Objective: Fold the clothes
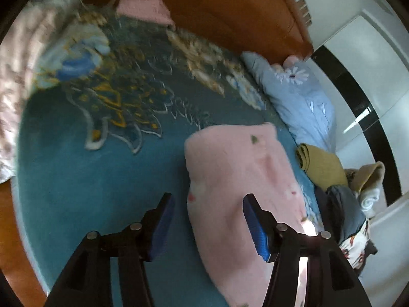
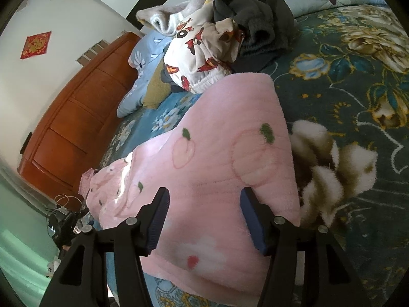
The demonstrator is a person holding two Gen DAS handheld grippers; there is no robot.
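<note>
A pink fleece garment [image 1: 237,168] with peach prints lies folded on the blue floral bedspread [image 1: 89,179]. In the left wrist view, which is blurred, my left gripper [image 1: 207,204] hovers open over the garment's near left edge. Its right finger overlaps the pink cloth and its left finger is over bare bedspread. In the right wrist view the same pink garment [image 2: 217,140] fills the middle. My right gripper [image 2: 204,197] stands open just above it, with pink cloth showing between the pads and nothing pinched.
A pile of loose clothes, a white one with red prints [image 2: 204,51] and a dark grey one [image 2: 255,12], sits beyond the pink garment. A light blue pillow [image 1: 299,94], a mustard cloth [image 1: 322,163] and the wooden headboard [image 1: 242,12] bound the bed. A second pink folded piece [image 1: 143,7] lies far off.
</note>
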